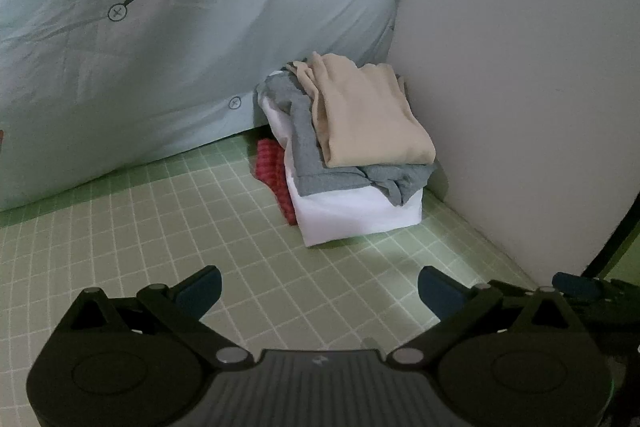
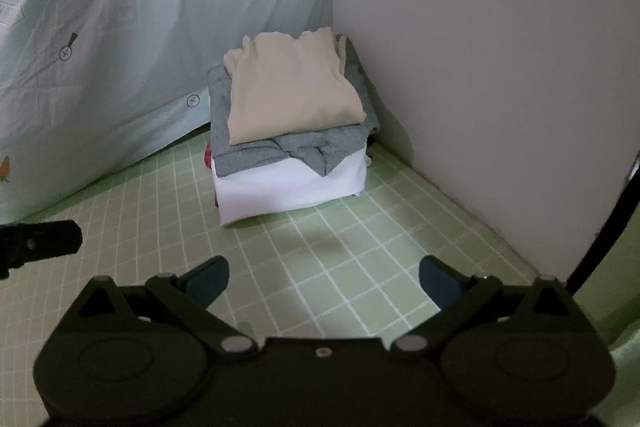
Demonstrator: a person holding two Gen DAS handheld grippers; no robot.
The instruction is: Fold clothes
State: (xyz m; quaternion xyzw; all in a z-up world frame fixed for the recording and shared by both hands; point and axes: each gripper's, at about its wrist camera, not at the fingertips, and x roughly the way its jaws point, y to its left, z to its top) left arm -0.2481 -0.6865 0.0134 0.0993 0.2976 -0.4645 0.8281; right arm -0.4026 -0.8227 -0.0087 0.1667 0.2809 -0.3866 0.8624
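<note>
A stack of folded clothes sits in the corner on the green checked sheet (image 1: pixel 160 227): a beige garment (image 1: pixel 368 115) on top, a grey one (image 1: pixel 332 179) under it, a white one (image 1: pixel 356 215) below, and a red patterned piece (image 1: pixel 272 167) sticking out at the left. The stack also shows in the right wrist view, with the beige garment (image 2: pixel 292 87) on top, then the grey one (image 2: pixel 256 151) and the white one (image 2: pixel 288 191). My left gripper (image 1: pixel 320 291) is open and empty, short of the stack. My right gripper (image 2: pixel 324 279) is open and empty, also short of it.
A pale blue quilt (image 1: pixel 180 27) with small prints bulges behind and left of the stack. A plain wall (image 1: pixel 520 67) runs along the right side. The left gripper's side (image 2: pixel 40 243) shows at the left edge of the right wrist view.
</note>
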